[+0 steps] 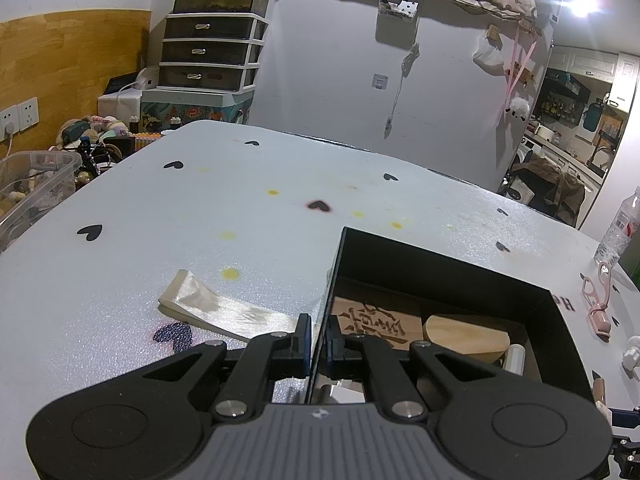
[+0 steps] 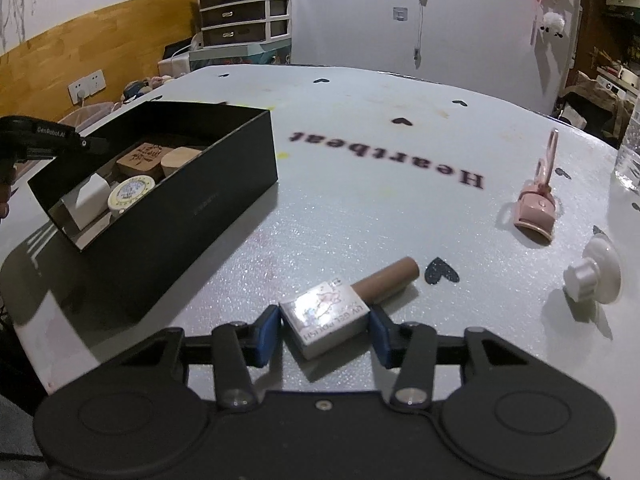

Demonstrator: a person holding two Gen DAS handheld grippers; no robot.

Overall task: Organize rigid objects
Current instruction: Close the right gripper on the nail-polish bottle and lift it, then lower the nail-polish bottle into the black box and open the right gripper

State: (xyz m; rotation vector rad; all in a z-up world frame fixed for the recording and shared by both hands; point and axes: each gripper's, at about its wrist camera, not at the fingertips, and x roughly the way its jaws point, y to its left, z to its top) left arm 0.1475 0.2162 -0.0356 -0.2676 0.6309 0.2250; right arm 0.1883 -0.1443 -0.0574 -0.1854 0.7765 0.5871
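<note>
An open black box (image 1: 440, 268) stands on the white heart-print table (image 1: 200, 208), and my left gripper (image 1: 318, 340) is shut on its left wall. Inside lie a carved wooden block (image 1: 376, 320) and a plain wooden piece (image 1: 464, 336). In the right wrist view the black box (image 2: 224, 184) also holds a round yellow-rimmed tin (image 2: 130, 192) and a white block (image 2: 90, 196). My right gripper (image 2: 324, 330) is low at the near table edge. Its blue pads touch both sides of a small white gel-polish box (image 2: 326, 316) resting on the table. A brown tube (image 2: 386, 282) lies just behind it.
A pink clip-like tool (image 2: 536, 208) and a white suction knob (image 2: 592, 276) lie to the right. A clear water bottle (image 1: 618, 228) stands at the table's right edge. A cream ribbon (image 1: 216, 308) lies left of the box. A clear plastic bin (image 1: 32, 184) sits off the table's left side.
</note>
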